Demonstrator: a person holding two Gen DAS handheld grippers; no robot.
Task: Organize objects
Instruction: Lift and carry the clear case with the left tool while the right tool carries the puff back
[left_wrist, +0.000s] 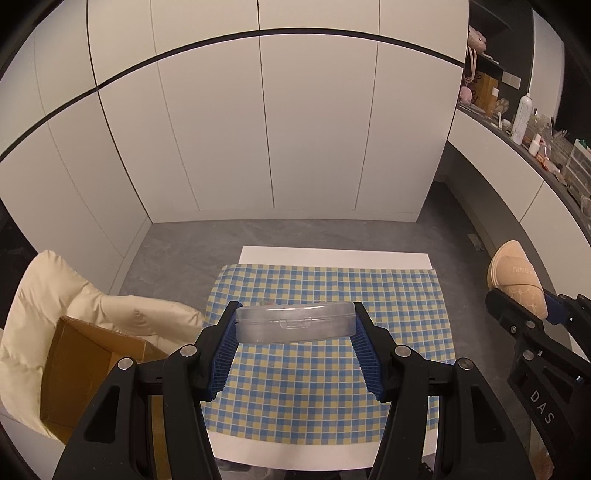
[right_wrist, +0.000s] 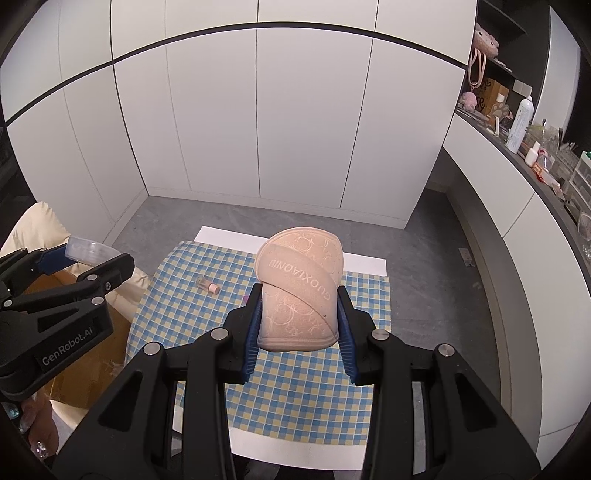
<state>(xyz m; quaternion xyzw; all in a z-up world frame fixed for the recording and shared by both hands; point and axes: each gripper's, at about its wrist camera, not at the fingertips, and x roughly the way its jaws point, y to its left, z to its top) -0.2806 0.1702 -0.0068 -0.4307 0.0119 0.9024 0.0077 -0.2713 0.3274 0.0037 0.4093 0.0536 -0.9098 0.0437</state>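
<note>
Far to the left of the left claw (left_wrist: 295, 326) lies a cream padded jacket (left_wrist: 44, 295), and on it sits an open cardboard box (left_wrist: 88, 365), low and just left of that claw's fingers. The left claw is clamped on a clear plastic case (left_wrist: 295, 321): its blue ribbed pads (left_wrist: 227, 354) press on the two short ends, and the case hangs level between the tips, latch side toward the camera, lifted above the checked cloth (left_wrist: 314, 387). That blue and yellow cloth spreads beneath and ahead of the claw over a white table (left_wrist: 332, 254), whose bare edge shows beyond the cloth.

In the right wrist view, a small clear bottle with a pink cap (right_wrist: 208, 285) lies on its side on the cloth, to the left of the right claw (right_wrist: 300, 317) and ahead of it, apart from everything else. The right claw is closed tight on a pink slipper (right_wrist: 299, 288), gripping it by the sides near one end; the slipper stands up from the jaws with its printed strap facing the camera, held clear of the cloth. Farther right, well away from both claws, a dark shelf (right_wrist: 517, 162) carries bottles and other small clutter.
</note>
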